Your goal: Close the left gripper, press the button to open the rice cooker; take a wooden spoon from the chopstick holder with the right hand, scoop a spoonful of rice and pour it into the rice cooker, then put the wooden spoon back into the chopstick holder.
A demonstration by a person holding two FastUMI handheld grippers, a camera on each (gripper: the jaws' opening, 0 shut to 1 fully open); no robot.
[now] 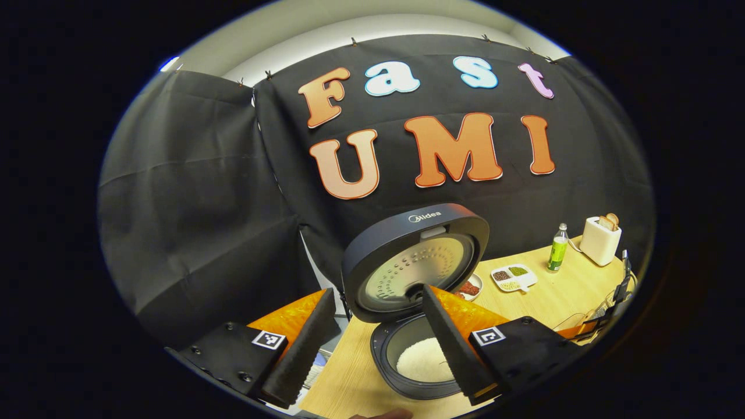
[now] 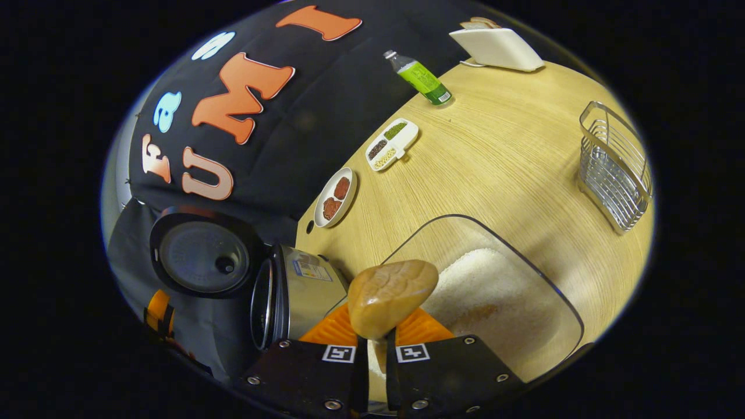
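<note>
Holding the wooden spoon [image 2: 391, 297] clamped in my right gripper [image 2: 372, 349] over the rice container [image 2: 547, 291] to scoop; left gripper [image 1: 372, 343] idles spread beside the open rice cooker [image 1: 416, 273].

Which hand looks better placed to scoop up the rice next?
The right. The right gripper is shut on the wooden spoon, right above the clear rice container. The left gripper is open, empty, by the open rice cooker.
</note>
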